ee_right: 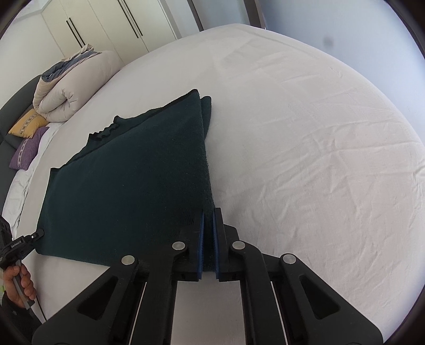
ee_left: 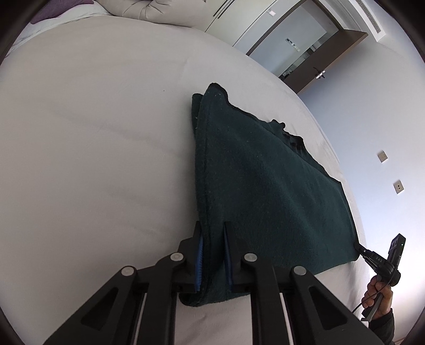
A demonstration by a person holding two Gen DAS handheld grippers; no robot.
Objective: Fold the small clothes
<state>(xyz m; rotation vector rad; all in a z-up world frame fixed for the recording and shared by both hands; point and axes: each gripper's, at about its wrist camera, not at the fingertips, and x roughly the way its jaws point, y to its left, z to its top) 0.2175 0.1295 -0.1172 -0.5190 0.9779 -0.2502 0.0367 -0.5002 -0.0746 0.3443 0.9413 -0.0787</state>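
1. One bed (ee_left: 93,132), covered by a single pale sheet, fills most of both views; the sheet is creased on the side seen past the right gripper.
2. One built-in wardrobe (ee_right: 106,24) with pale doors and dark vertical handles stands behind the bed; three handles show in the right wrist view.
3. One doorway (ee_left: 305,45) with a dark brown frame opens in the far wall in the left wrist view.
4. One dark green garment (ee_left: 265,185) lies on the sheet, its near edge raised off the bed and its far end resting flat. It looks folded over itself, with a second layer peeping out along one long side.
5. One rolled beige quilt (ee_right: 69,87) sits at the head of the bed, well apart from the garment.
6. Two cushions lie beside the quilt: one yellow cushion (ee_right: 29,124) and one purple cushion (ee_right: 26,154).
7. Two grippers. The left gripper (ee_left: 212,254) has its jaws narrow, clamped on one near corner of the garment, the cloth bunched between the blue pads (ee_left: 199,265). The right gripper (ee_right: 208,238) has its jaws almost together, pinching the other near corner.
8. Two hands: the right hand (ee_left: 377,292) and the left hand (ee_right: 18,284), each wrapped around its gripper's handle.
9. Two wall sockets (ee_left: 390,172) sit on the pale blue wall.
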